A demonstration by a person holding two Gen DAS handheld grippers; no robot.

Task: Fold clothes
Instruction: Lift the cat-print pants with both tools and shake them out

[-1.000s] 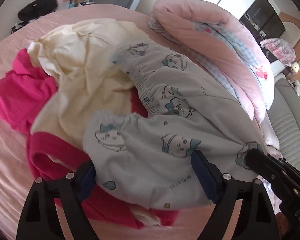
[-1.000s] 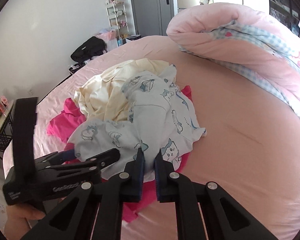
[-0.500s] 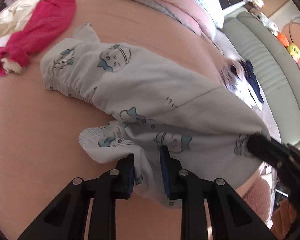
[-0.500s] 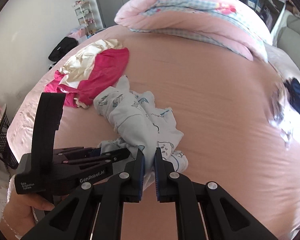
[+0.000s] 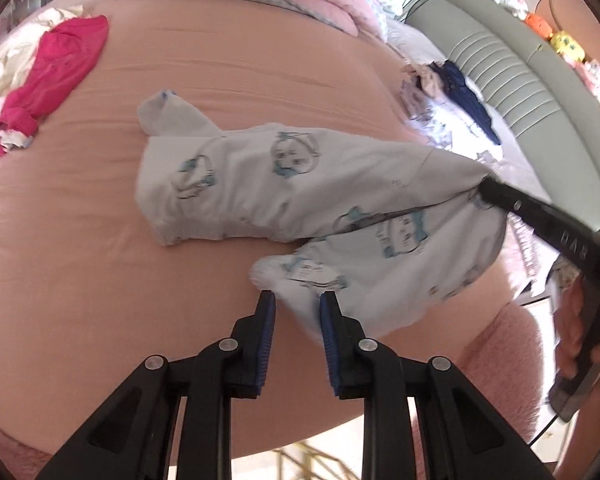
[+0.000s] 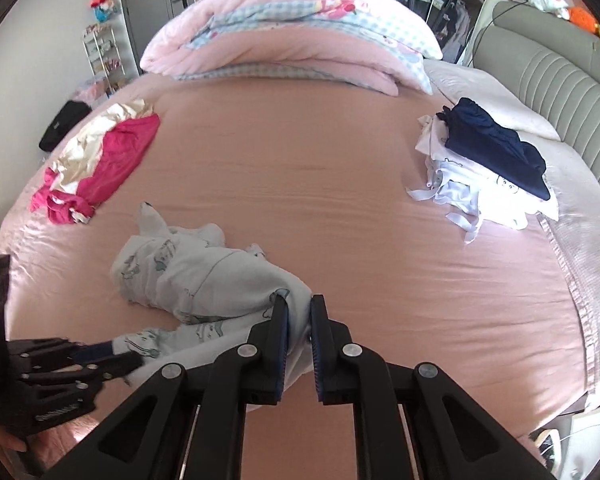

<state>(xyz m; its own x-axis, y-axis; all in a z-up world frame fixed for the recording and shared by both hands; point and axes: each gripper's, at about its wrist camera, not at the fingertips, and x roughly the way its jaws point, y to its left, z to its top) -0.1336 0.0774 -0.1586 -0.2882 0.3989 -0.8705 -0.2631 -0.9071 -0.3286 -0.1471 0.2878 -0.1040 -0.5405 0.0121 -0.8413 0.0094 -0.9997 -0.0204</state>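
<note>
Two black two-finger grippers, both mine, both on one garment. My left gripper (image 5: 297,312) is clamped on a hem edge of the pale blue-white cartoon-print cotton pyjama piece (image 5: 300,184), cloth bunched between the blue pads. My right gripper (image 6: 299,322) has the other end of that garment (image 6: 204,276) between its pads, which press on it while the jaws are opening a little; in the left wrist view the right gripper (image 5: 485,189) pinches the far right corner. Garment lies stretched on the pink bed sheet (image 6: 320,168), near the front edge, partly lifted at both held ends. Farther left, a crumpled magenta and cream clothes heap (image 6: 100,160). Farther right, a folded stack of white items topped by a navy garment (image 6: 496,148). At the back, a rolled pink quilt with blue check lining (image 6: 292,40); grey padded headboard (image 6: 556,80) on the right.
</note>
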